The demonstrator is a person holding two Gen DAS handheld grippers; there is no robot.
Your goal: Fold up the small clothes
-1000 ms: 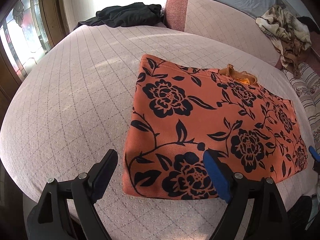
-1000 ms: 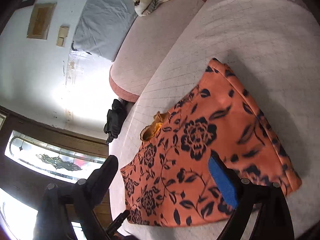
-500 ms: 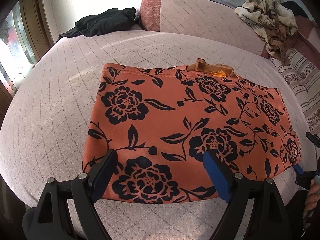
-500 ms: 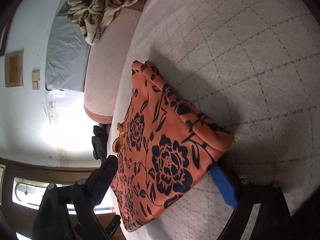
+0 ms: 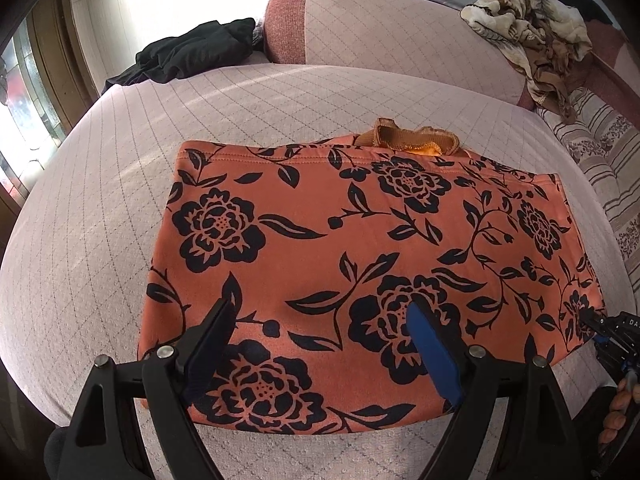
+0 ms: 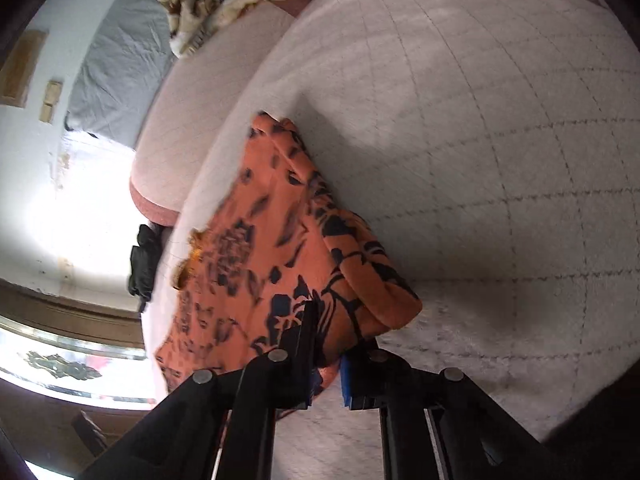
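An orange garment [image 5: 360,248] with black flowers lies folded flat on the pale quilted bed [image 5: 120,208]; a ruffled orange piece [image 5: 408,142] pokes out at its far edge. My left gripper [image 5: 320,320] hovers open over the garment's near edge, nothing between its fingers. My right gripper [image 6: 326,344] is shut on the garment's [image 6: 272,248] near corner, the cloth bunched between the pads. In the left wrist view that right gripper [image 5: 596,326] shows at the garment's right corner, with a hand behind it.
A black garment [image 5: 192,54] lies at the bed's far left. A pink headboard cushion [image 5: 384,28] runs along the back, with a patterned beige cloth heap [image 5: 532,20] at the far right. A striped blanket [image 5: 600,152] borders the right side. A glass door [image 5: 24,92] stands left.
The left gripper slid right along the garment's near edge, staying open. The right gripper dropped to the garment's corner and its jaws went from wide open to shut on the cloth.
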